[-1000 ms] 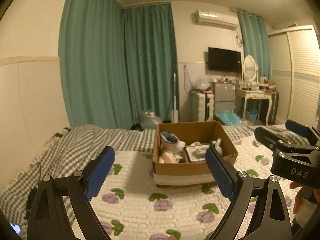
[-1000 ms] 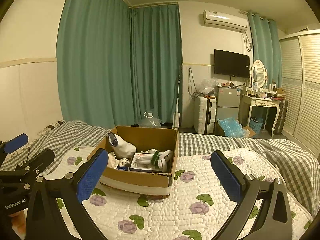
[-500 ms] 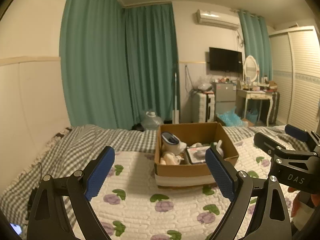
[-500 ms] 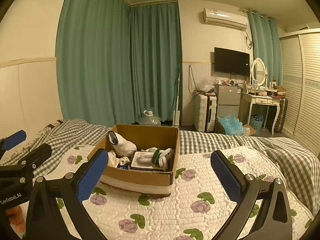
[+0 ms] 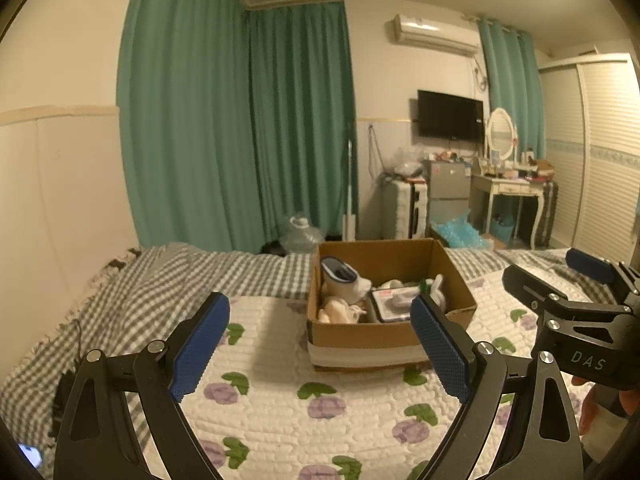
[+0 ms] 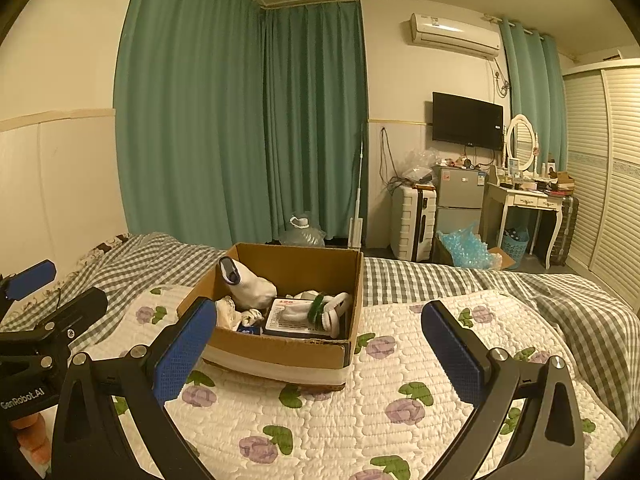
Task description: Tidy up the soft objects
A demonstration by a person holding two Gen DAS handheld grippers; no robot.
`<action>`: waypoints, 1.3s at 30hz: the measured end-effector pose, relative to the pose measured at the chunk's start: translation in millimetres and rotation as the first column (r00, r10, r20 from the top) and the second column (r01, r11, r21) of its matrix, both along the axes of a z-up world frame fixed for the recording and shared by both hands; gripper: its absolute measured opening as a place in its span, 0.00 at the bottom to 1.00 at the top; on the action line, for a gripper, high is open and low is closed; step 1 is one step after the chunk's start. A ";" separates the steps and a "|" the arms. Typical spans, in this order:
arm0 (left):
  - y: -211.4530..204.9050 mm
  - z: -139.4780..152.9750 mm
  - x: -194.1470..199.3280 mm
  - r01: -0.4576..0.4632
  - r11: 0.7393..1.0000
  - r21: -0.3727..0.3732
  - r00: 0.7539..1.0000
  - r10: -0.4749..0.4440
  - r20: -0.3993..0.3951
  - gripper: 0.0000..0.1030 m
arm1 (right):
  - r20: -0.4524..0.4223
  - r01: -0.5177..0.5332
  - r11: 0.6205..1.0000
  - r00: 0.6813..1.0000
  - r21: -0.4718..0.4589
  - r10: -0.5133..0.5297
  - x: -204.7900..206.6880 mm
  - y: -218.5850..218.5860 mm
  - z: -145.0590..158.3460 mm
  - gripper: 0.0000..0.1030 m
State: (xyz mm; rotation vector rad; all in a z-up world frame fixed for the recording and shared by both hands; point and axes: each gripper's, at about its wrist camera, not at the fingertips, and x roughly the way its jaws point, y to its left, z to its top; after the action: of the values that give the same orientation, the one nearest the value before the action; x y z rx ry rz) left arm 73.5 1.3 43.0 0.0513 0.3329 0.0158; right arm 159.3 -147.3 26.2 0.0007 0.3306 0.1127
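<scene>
A brown cardboard box [image 5: 380, 334] [image 6: 280, 350] sits on the flowered quilt of a bed. Inside lie a white sock with a dark cuff [image 5: 340, 276] [image 6: 250, 284], a cream soft item [image 5: 338, 312] [image 6: 226, 316], a white-and-green sock [image 6: 328, 308] [image 5: 434, 290] and a flat packet [image 6: 292, 316] [image 5: 390, 304]. My left gripper [image 5: 320, 340] is open, held back from the box with nothing between its fingers. My right gripper [image 6: 316, 344] is open too, short of the box's near wall. Each gripper shows at the edge of the other's view.
The quilt [image 6: 320, 420] spreads in front of the box; a checked blanket [image 6: 540, 292] covers the bed's far and right parts. Beyond stand teal curtains [image 6: 240, 120], a suitcase [image 6: 412, 220], a small fridge [image 6: 460, 200] and a dressing table [image 6: 528, 200].
Both views have drifted slightly, so the box sits a little differently in frame. Both grippers stay open and empty; nothing in the box has moved.
</scene>
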 end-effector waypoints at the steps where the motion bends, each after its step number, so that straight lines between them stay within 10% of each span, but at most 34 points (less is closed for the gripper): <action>1: -0.3 -0.8 -0.2 0.001 1.000 0.002 1.000 -0.001 0.000 0.90 | -0.001 -0.001 1.000 1.000 0.000 0.001 0.0 0.1 -0.6 1.00; 39: 0.3 -2.5 -3.3 -0.002 1.000 0.007 1.000 0.002 -0.015 0.90 | -0.016 -0.012 1.000 1.000 -0.008 0.011 -0.3 1.1 -3.4 1.00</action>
State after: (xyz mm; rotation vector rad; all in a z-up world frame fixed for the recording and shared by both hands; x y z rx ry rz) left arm 70.2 1.6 40.5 0.0579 0.3483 0.0187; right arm 159.0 -146.2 22.8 -0.0079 0.3468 0.1229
